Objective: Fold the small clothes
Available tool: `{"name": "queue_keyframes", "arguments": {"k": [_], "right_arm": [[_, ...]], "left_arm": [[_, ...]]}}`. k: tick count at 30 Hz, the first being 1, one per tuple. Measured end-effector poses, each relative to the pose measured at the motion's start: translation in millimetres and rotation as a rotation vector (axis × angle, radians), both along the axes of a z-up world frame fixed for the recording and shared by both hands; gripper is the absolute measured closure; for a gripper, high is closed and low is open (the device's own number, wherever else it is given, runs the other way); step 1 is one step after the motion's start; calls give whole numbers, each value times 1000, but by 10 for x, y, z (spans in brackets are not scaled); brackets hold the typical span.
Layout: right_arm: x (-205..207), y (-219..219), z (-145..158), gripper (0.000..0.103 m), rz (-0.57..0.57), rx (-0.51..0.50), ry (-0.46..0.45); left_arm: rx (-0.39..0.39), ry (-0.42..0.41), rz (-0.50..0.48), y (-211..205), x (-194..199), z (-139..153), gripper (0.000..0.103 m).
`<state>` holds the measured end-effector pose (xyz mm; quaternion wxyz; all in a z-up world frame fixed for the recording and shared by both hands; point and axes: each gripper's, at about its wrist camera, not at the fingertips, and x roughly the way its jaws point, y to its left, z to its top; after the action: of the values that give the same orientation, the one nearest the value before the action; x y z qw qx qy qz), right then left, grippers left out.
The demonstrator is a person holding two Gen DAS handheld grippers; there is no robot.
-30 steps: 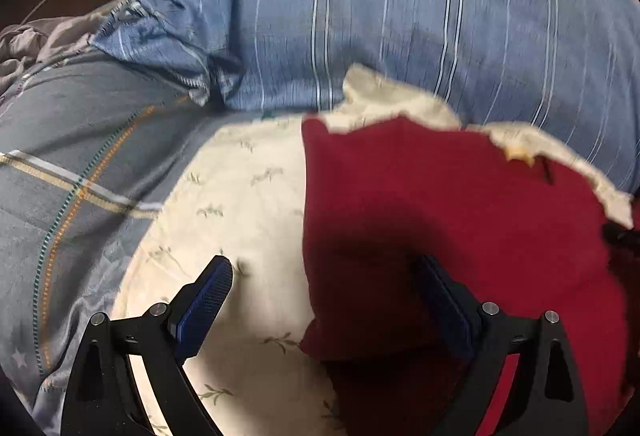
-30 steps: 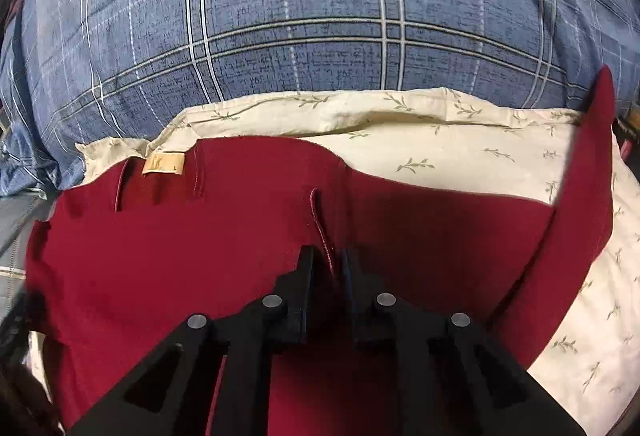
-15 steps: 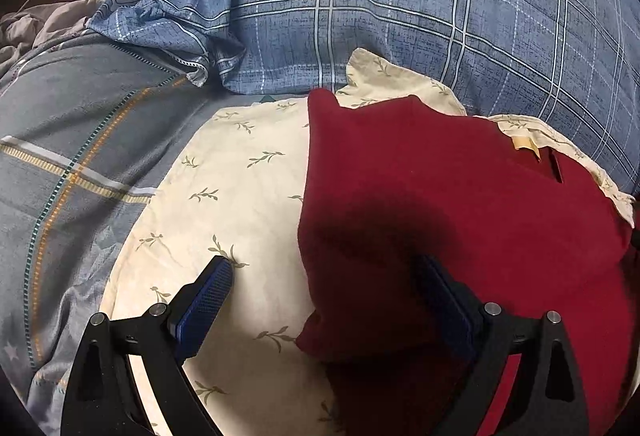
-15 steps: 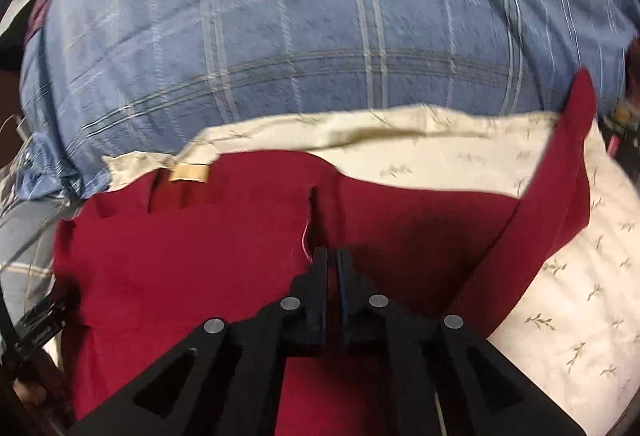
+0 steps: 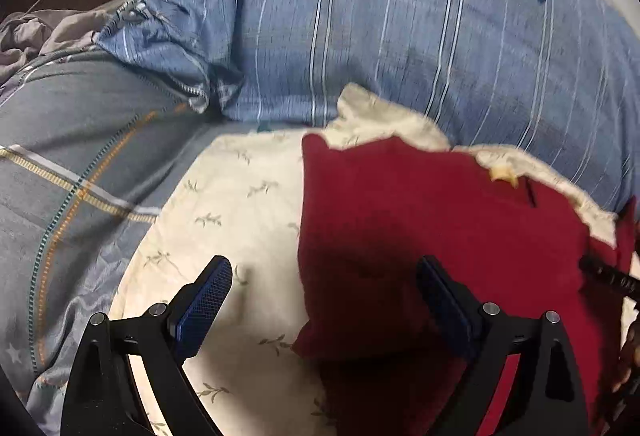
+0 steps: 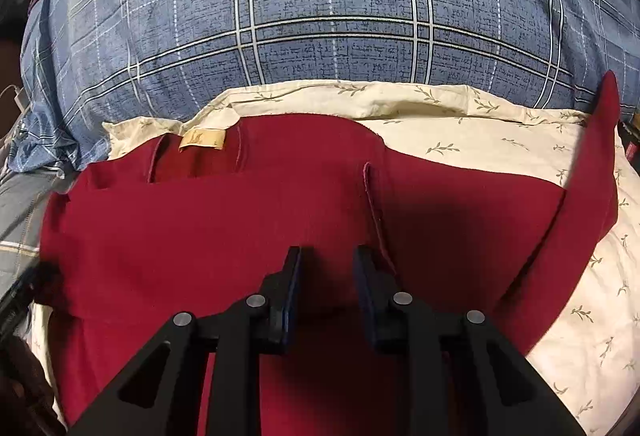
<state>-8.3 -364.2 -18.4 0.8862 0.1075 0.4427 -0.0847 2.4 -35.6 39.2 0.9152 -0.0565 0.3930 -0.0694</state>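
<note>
Left wrist view: the left gripper (image 5: 324, 292) stands wide over the folded edge of a red garment (image 5: 420, 220), gripping nothing; the garment lies on a cream leaf-print cloth (image 5: 236, 203), a blue plaid pillow (image 5: 380, 15) at 12 o'clock.

Right wrist view: the right gripper (image 6: 326, 268), jaws opening and still narrow, pads apart above the red garment (image 6: 200, 220); tan label (image 6: 202, 138) at 11 o'clock, one sleeve (image 6: 588, 171) trailing toward 2 o'clock.

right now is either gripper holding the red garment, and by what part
Nothing is held. The left gripper stands wide open over the red garment; the right gripper is opening, its fingers apart above the cloth.
</note>
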Motion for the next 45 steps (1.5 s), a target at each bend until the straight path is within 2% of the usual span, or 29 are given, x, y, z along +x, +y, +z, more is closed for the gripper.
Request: {"name": "queue_keyframes", "arguments": {"k": [2, 4, 6, 7, 10, 14, 17, 22, 24, 25, 26, 27, 28, 30, 35, 39, 43, 45], "right_arm": [[-95, -101, 95, 73, -7, 25, -21], [-221, -269, 209, 62, -49, 6, -49], [-320, -527, 322, 46, -109, -23, -80], [-347, -651, 371, 44, -142, -37, -85], [-418, -1195, 480, 43, -277, -49, -101], [-343, -1997, 473, 43, -459, 12, -82], [-225, -2375, 448, 43, -514, 3, -59], [42, -2752, 344, 43, -567, -46, -24], [65, -2884, 276, 49, -592, -35, -20], [61, -2927, 254, 58, -592, -25, -18], [48, -2963, 247, 84, -579, -7, -20], [20, -2972, 268, 97, -562, 12, -31], [-12, -2970, 304, 97, -546, 16, -53], [-121, -2883, 470, 97, -498, 15, -111], [-399, -2404, 1054, 97, -301, 143, -261], [-416, -1487, 1533, 97, -29, 176, -325], [-383, -419, 1610, 97, 243, 184, -338], [-314, 217, 1400, 97, 381, 184, -298]], "left_arm": [[-17, -9, -4, 34, -32, 8, 9], [-21, 0, -7, 49, -39, -11, 9], [-18, 14, -4, 56, -37, -36, 9], [-19, 22, -3, 55, -35, -47, 9], [-23, 31, 0, 48, -12, -51, 9], [-9, 27, 0, 12, 5, -50, 9], [-3, 28, -5, -11, 17, -69, 9], [18, 43, -13, -54, 70, -132, 9], [29, 48, -15, -75, 98, -151, 9], [32, 50, -15, -78, 106, -156, 9], [32, 51, -14, -80, 114, -158, 9], [31, 51, -14, -80, 116, -157, 9], [28, 49, -14, -76, 115, -150, 9], [24, 42, -13, -64, 102, -131, 9], [-4, 10, -6, 23, 24, -41, 9], [-31, -15, 16, 117, -40, 3, 9], [-60, -35, 35, 209, -104, 46, 9], [-79, -43, 44, 263, -132, 67, 9]]}}
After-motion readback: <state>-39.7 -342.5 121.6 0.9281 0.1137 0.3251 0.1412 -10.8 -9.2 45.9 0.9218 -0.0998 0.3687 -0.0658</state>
